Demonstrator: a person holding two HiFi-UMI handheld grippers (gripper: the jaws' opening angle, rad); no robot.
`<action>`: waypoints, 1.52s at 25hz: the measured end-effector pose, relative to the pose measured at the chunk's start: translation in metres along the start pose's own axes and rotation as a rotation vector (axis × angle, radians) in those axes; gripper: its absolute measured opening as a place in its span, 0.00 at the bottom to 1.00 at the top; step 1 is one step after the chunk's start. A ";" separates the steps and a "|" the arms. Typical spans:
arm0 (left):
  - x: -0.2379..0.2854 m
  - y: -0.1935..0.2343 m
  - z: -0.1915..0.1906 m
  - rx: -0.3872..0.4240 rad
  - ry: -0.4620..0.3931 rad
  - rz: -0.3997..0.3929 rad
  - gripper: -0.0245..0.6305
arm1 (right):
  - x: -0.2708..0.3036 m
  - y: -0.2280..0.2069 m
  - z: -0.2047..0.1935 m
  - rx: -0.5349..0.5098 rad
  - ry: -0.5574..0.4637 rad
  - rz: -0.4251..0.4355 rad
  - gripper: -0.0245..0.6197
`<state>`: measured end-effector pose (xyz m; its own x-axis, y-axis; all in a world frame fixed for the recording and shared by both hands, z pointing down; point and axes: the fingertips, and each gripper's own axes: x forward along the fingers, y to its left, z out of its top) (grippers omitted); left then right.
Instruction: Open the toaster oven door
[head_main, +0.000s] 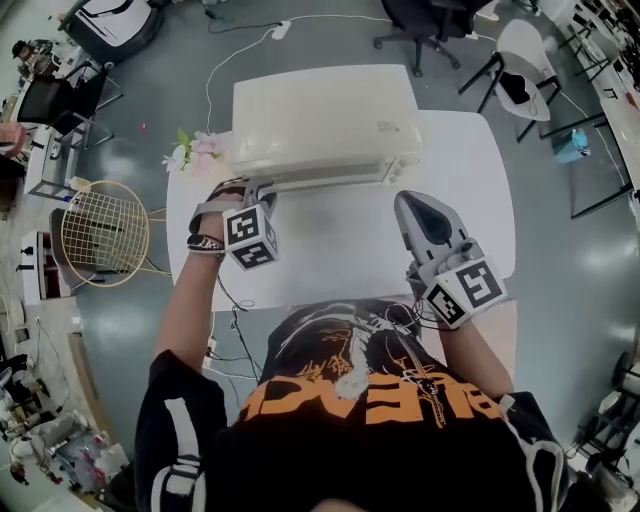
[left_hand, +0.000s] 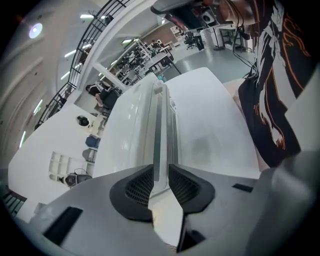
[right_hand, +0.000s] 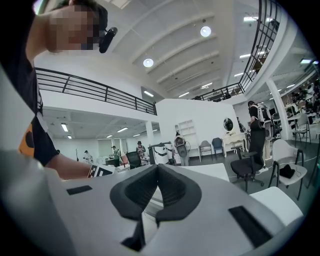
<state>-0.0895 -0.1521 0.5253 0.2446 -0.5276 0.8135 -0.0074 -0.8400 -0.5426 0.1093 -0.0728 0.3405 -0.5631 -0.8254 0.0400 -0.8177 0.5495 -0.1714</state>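
Observation:
A cream toaster oven (head_main: 320, 120) stands at the far side of the white table (head_main: 340, 255), its door facing me. In the head view my left gripper (head_main: 264, 192) reaches the left end of the door's handle bar (head_main: 335, 178). From the left gripper view, the handle bar (left_hand: 160, 125) runs straight away between the jaws of the left gripper (left_hand: 160, 177); the dark pads (left_hand: 137, 187) flank it with thin gaps, so the gripper is open. My right gripper (head_main: 408, 201) hovers over the table near the oven's right front corner. In its own view the right gripper (right_hand: 157, 170) is shut and holds nothing.
Pink and white flowers (head_main: 195, 150) lie at the table's far left corner. A round wire basket (head_main: 100, 232) stands on the floor to the left. A black office chair (head_main: 430, 25) and a white chair (head_main: 525, 60) stand beyond the table.

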 end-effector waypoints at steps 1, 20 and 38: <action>0.002 0.000 -0.002 0.005 0.006 -0.006 0.21 | 0.001 0.001 -0.001 -0.001 0.002 0.000 0.06; 0.024 -0.019 -0.004 -0.001 0.053 -0.115 0.19 | 0.008 0.001 -0.010 0.012 0.042 -0.008 0.06; 0.010 -0.113 0.001 -0.279 -0.061 -0.288 0.20 | 0.025 0.002 -0.022 0.052 0.082 0.028 0.06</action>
<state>-0.0849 -0.0620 0.5944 0.3325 -0.2640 0.9054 -0.1911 -0.9590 -0.2095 0.0909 -0.0894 0.3630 -0.5950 -0.7955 0.1143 -0.7956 0.5628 -0.2242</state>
